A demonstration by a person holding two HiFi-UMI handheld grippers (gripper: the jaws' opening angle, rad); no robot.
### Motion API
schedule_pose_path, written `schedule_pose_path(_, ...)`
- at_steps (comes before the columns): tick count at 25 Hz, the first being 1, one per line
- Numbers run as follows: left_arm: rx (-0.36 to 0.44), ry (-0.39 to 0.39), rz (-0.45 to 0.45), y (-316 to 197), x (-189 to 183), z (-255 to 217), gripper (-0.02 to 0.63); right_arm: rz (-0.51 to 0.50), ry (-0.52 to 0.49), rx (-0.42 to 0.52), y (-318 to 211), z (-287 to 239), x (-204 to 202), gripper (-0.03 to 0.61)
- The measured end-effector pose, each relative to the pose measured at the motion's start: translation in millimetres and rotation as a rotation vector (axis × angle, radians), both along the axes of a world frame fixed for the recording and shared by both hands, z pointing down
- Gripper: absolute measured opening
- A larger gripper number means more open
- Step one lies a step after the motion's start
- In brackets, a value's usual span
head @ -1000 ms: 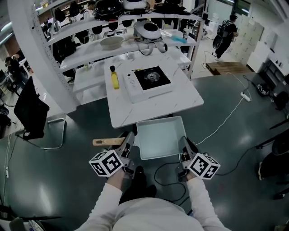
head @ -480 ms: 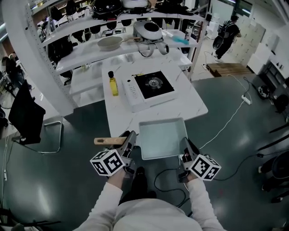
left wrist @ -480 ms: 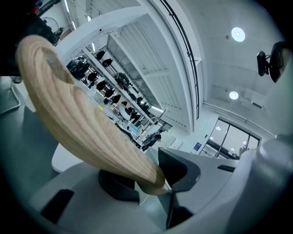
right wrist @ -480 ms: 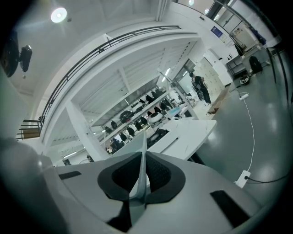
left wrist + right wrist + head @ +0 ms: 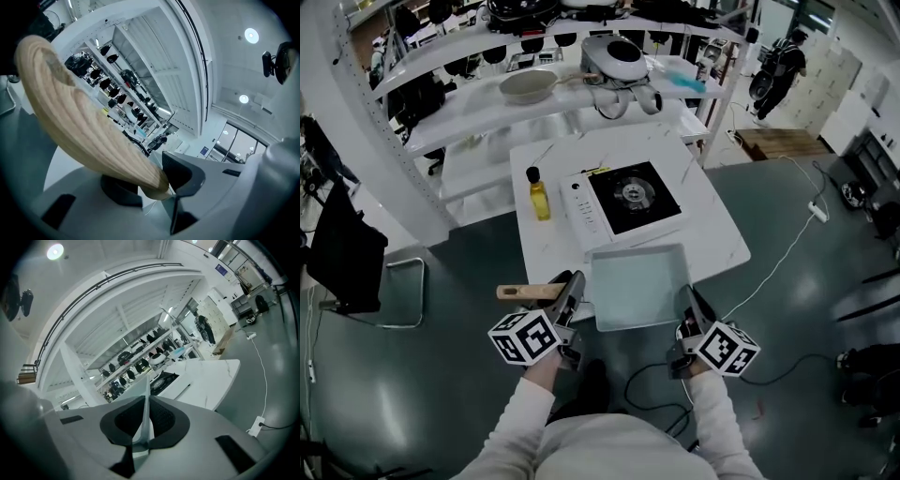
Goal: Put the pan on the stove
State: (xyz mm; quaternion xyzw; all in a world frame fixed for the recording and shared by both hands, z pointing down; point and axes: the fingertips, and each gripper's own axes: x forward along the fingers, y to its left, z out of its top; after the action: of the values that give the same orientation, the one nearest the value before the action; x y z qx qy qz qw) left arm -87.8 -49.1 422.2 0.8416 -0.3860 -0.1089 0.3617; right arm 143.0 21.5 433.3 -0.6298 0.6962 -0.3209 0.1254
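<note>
Over the near edge of the bench (image 5: 717, 239) we hold the pan (image 5: 637, 291) level in the air. Its far rim is just short of the stove (image 5: 628, 197), which sits mid-bench with a yellow bottle (image 5: 539, 195) between it and the left edge. Our left gripper (image 5: 570, 292) is clamped on the end of the pan's wooden handle (image 5: 523, 292), and our right gripper (image 5: 686, 305) pinches the pan's thin right-hand wall between closed pads. What changes is the gap. Compared with a second ago, the bench now stands closer under us and the pan reaches further in over its near edge, so the stove, then well beyond the rim, is now near it. Both grips look unchanged. We judge the carry nearly done. The pan is not yet on the stove, so it needs bringing forward over the burner and setting down squarely on it.
</note>
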Motion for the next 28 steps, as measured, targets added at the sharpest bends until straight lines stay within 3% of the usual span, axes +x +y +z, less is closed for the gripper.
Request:
schedule_pose_path(12, -0.006, 0.005, 0.045, -72.3, 6.2, 9.2, 0.138, 0.046, 0.014, -0.015, -63.1, 8.7, 3.6, 0.046)
schedule_pose_path(28, -0.003, 0.009, 0.049, -100.8, 16.0, 6.1, 0.138, 0.051, 0.074, -0.013, -89.0, 2.9, 11.8, 0.046)
